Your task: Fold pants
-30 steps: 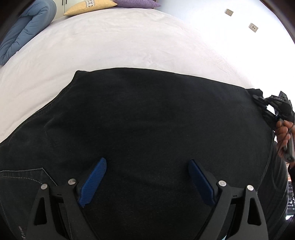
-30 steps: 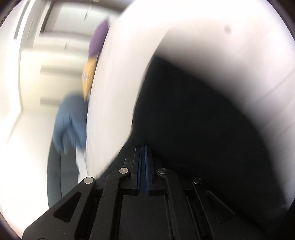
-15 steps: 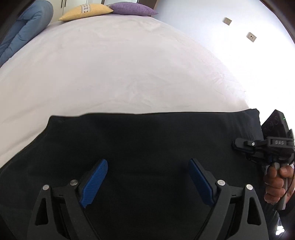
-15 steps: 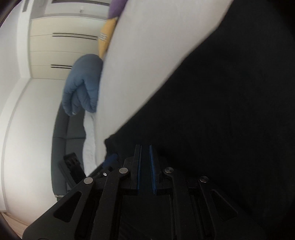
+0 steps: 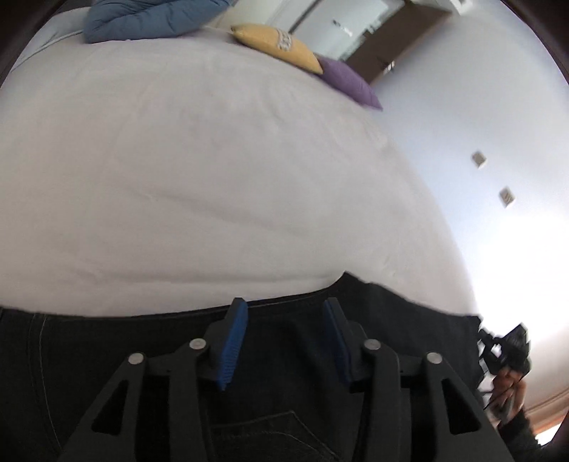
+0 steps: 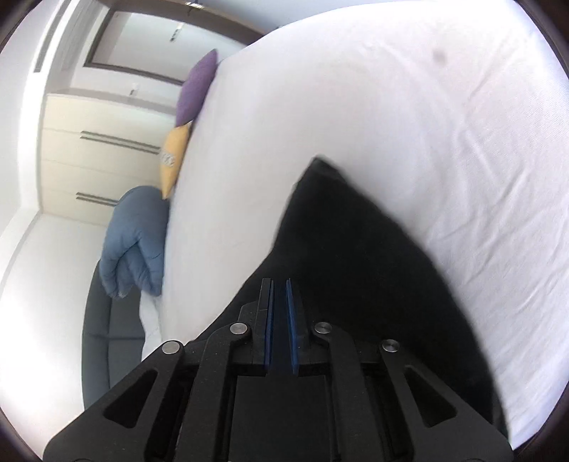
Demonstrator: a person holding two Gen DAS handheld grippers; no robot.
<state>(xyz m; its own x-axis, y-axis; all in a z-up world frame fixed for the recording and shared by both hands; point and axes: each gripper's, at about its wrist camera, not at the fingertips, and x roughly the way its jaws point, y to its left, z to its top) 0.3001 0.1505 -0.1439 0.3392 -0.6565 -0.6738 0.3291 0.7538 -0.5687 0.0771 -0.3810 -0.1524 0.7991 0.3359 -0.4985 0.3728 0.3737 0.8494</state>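
Note:
Black pants (image 5: 284, 391) lie on the white bed (image 5: 213, 177), filling the bottom of the left wrist view; a back pocket seam shows below my fingers. My left gripper (image 5: 282, 309) hangs over the pants' far edge, its blue pads apart, nothing between them. In the right wrist view the pants (image 6: 355, 256) run up to a pointed corner on the sheet. My right gripper (image 6: 279, 288) is over the cloth, pads a narrow gap apart; whether cloth sits between them is unclear. It also shows at the far right of the left wrist view (image 5: 505, 352), hand-held.
A folded blue duvet (image 5: 149, 17), a yellow pillow (image 5: 281, 46) and a purple pillow (image 5: 348, 85) lie at the bed's far end. A wall with two sockets (image 5: 478, 160) is to the right. A wardrobe (image 6: 99, 152) and a dark sofa (image 6: 106, 337) stand beyond the bed.
My left gripper has narrowed its opening and now looks past the pants' far edge. My right gripper, shut one second ago, shows a small gap and has swung round.

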